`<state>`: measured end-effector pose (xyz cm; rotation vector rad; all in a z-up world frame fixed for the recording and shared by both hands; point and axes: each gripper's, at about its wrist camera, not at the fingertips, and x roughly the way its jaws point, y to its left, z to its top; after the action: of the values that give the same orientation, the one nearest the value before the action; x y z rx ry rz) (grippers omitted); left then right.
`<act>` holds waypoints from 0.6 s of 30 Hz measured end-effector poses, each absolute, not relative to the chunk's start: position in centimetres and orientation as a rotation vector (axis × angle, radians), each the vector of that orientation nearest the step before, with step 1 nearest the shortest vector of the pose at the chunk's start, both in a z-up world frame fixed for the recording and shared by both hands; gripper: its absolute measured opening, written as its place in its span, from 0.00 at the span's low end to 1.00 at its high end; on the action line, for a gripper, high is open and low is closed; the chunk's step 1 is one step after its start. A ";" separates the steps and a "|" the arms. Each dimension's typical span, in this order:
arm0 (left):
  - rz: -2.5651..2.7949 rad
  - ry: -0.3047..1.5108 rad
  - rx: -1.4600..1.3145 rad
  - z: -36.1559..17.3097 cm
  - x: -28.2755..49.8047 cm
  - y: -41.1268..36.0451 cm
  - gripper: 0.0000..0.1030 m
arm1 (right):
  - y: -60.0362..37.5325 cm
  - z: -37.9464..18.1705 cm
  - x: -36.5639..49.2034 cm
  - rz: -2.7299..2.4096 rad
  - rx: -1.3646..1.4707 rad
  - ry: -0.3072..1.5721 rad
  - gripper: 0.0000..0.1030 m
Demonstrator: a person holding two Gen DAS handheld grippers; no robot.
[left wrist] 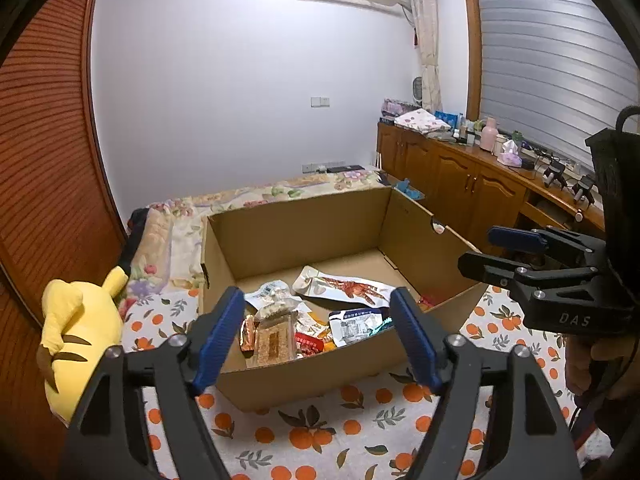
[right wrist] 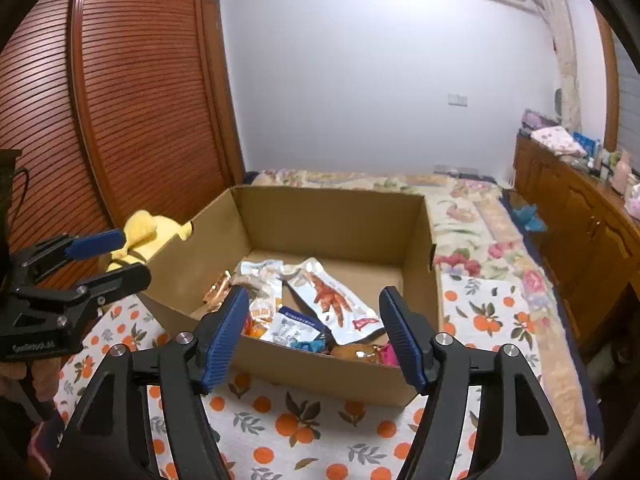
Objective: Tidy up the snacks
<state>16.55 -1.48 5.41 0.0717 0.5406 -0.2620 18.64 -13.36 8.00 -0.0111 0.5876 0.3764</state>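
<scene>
An open cardboard box sits on an orange-print bedsheet, its near wall facing both grippers. The snack packets lie heaped on the box floor toward that near wall; the far half of the floor is bare. The left gripper hangs above the near rim with its blue pads spread wide and nothing between them. The right gripper is likewise spread and empty, just short of the same rim. A yellow plush toy lies beside the box's left wall, and bare sheet runs along the front edge.
</scene>
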 end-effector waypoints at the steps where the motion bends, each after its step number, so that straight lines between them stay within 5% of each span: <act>1: -0.259 0.532 0.073 5.6 16.3 -1.5 0.80 | -13.4 8.2 18.4 0.374 -0.010 0.581 0.72; 9: -0.236 0.493 0.077 6.5 14.6 -1.6 0.96 | -13.7 9.2 16.7 0.314 -0.009 0.526 0.88; 18: -0.196 0.450 0.068 7.2 12.4 -1.3 0.99 | -14.1 9.6 14.9 0.272 -0.005 0.493 0.94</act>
<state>12.44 -1.28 7.19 0.0676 0.4498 -0.1958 14.94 -14.06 9.57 -0.0050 0.4927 0.2717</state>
